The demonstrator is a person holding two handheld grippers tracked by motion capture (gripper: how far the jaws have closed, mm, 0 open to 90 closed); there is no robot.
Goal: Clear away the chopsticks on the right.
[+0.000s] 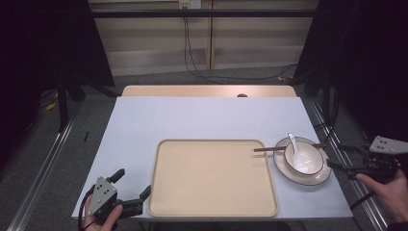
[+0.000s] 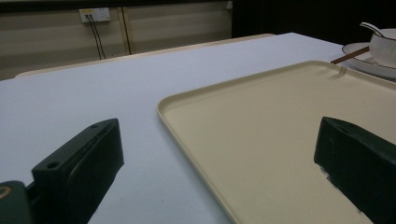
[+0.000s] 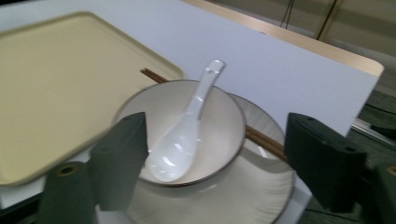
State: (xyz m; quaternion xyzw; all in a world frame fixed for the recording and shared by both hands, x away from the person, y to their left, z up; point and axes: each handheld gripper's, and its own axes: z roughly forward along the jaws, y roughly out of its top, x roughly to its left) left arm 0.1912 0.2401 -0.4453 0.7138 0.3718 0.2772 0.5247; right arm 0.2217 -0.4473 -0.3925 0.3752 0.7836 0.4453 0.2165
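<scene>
1. On the tabletop point(image 1: 202, 115), a beige tray point(image 1: 211, 178) lies near the front edge; right of it, a white bowl point(image 1: 304, 158) sits on a plate point(image 1: 302, 168).
2. A white spoon point(image 3: 187, 126) rests in the bowl; chopsticks point(image 1: 284, 148) lie across the plate's rim.
3. Left gripper point(image 1: 130, 185) hovers left of the tray, jaws wide apart, empty.
4. Right gripper point(image 1: 340, 156) is just right of the plate, jaws wide apart, holding nothing.

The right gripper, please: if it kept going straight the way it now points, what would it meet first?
Most likely the white bowl with the spoon in it, sitting on the plate. The right gripper is open and the bowl lies straight ahead between its fingers, though depth is hard to judge.
</scene>
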